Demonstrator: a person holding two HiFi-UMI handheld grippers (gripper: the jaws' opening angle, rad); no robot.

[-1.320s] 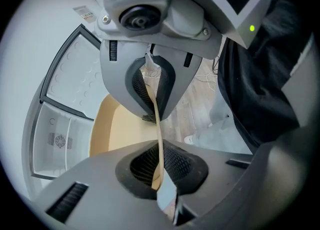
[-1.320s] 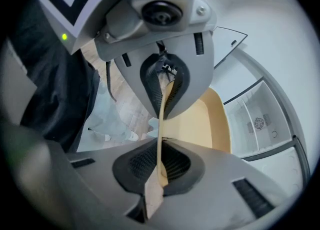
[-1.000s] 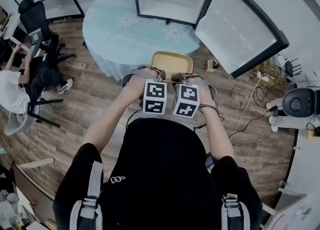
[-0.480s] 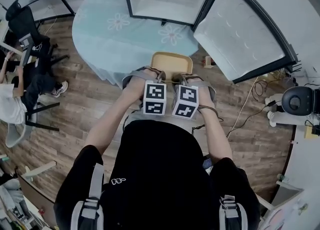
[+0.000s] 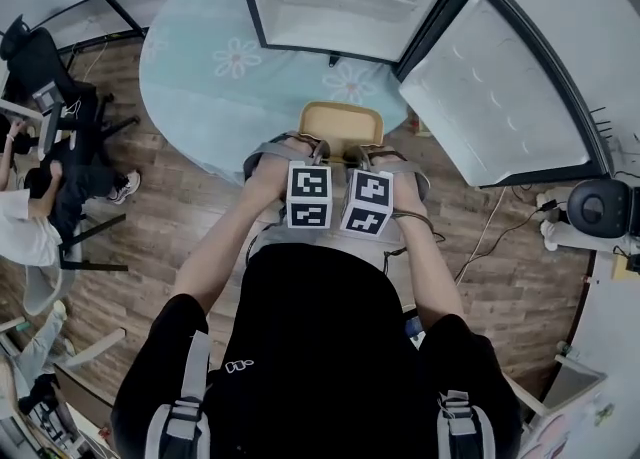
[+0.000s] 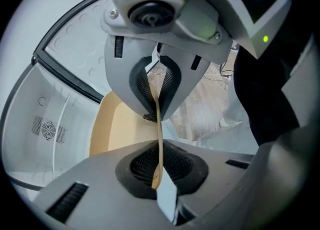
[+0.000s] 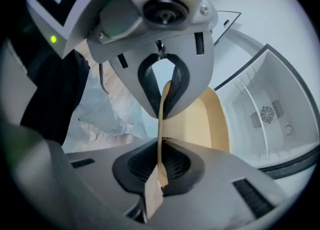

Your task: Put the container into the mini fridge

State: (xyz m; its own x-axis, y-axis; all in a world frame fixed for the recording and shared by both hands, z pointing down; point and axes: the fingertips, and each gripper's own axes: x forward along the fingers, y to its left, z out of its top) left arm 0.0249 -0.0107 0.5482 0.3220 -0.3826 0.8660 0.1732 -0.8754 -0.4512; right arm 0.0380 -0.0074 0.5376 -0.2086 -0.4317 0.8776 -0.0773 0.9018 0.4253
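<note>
The left tool is clenched on the thin rim of the container, its dark pads pressed against both faces of the tan wall. The right tool grips the same way, farther along that rim. In the head view the two tools sit side by side on the container's near edge, left on its left part and right on its right. Neither hand is nearer, and the load is shared.

The container is a shallow tan tray that looks empty. It is held between the tools over the near edge of the bench, with its wider side running across the person's front. It appears to be carried, not resting.

The mini fridge stands straight ahead of the tools, beyond the container, at the far side of the cloth-covered bench. Its door is swung wide to the right and its cavity is open. The coming move looks like a straight push forward, wide side leading, kept clear of the door on the right.
</note>
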